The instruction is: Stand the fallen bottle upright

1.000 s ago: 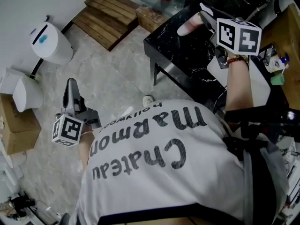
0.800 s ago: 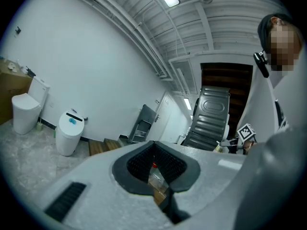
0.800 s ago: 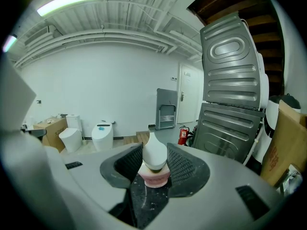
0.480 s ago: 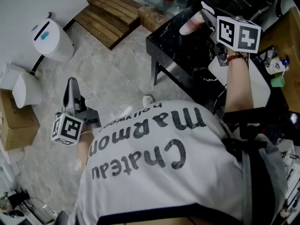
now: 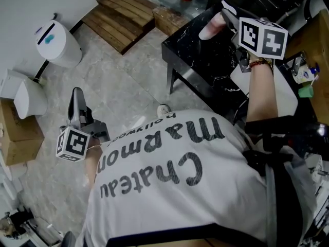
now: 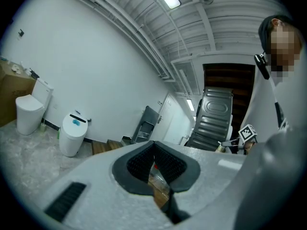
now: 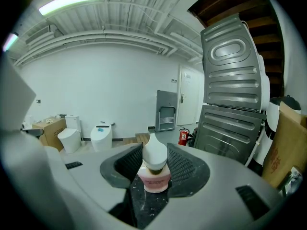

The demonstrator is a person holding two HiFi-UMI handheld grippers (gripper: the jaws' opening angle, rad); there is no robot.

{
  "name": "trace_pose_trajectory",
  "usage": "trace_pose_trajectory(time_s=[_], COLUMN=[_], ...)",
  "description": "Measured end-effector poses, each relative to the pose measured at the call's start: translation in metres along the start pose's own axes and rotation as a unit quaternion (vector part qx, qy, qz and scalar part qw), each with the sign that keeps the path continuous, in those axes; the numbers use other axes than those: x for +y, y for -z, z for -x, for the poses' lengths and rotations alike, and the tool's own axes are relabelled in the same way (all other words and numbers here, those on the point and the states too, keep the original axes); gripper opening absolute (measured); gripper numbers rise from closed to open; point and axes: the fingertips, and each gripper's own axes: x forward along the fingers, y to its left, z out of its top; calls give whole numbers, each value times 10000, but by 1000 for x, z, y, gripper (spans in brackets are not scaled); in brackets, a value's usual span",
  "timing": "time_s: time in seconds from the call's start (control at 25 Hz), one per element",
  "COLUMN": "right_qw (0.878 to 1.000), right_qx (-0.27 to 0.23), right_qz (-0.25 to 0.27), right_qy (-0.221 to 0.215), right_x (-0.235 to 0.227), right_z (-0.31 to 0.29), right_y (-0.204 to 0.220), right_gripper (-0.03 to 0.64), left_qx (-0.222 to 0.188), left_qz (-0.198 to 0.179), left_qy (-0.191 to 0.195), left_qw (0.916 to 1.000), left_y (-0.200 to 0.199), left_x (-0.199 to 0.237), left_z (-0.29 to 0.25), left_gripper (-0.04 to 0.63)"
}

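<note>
A small bottle (image 7: 154, 169) stands upright on a black table top (image 7: 146, 207), directly between the two fingers of the right gripper (image 7: 154, 152). The dark pads (image 7: 186, 169) close against its sides, one on the left and one on the right, so this gripper is clamped on the bottle; the base rests on the table, and the cap rises just above the upper edge of the pads.

The bottle has a squat pink body that widens slightly toward the base, with a pale label whose print is too small to read; a dark band sits at its neck; the cap is smooth, white and rounded, tapering to a soft point. The pads are black with a fine ribbed grid texture, set into smooth grey moulded fingers. The table top is glossy black stone with thin white veins, and from the head view it has a sharp square corner.

The left gripper (image 5: 77, 92) is held well apart from the table, out over a floor (image 5: 123, 81) of pale grey mottled slabs; its fingers are closed tip to tip with nothing between them. Its marker cube (image 5: 72, 144) is white with black squares. Beyond it stand a rounded white toilet (image 5: 56, 45), a slatted wooden platform (image 5: 121, 14) and a brown cardboard box (image 5: 18, 143).
</note>
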Motion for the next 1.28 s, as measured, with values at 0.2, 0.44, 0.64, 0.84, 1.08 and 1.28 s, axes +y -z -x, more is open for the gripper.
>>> trace_pose_trajectory(time_s=[0.2,0.44,0.64,0.84,1.08,1.28], right_qw=[9999,9999,10000,9999,9999,9999], right_qx=[-1,-28,3,56,4,20], right_qz=[104,113,23,90,145,159], right_qy=[18,36,42,19,38,17], right_x=[7,11,6,6,5,3], right_z=[-2,-8,-15,-26,-33,-37], right_y=[-4,-8,-11,-15,-20,-20], right_gripper=[158,158,158,158,158,159], left_qx=[40,26,20,-36,-113,-62], left_qz=[58,62,110,117,48,126], left_qy=[-22,-112,-138,-276,-319,-488], left_qw=[10000,9999,9998,9995,9994,9987], left_y=[-1,-7,-8,-14,-17,-5], left_x=[7,21,24,32,34,44], left_z=[-3,-7,-11,-15,-19,-13], left_gripper=[15,15,15,15,15,15])
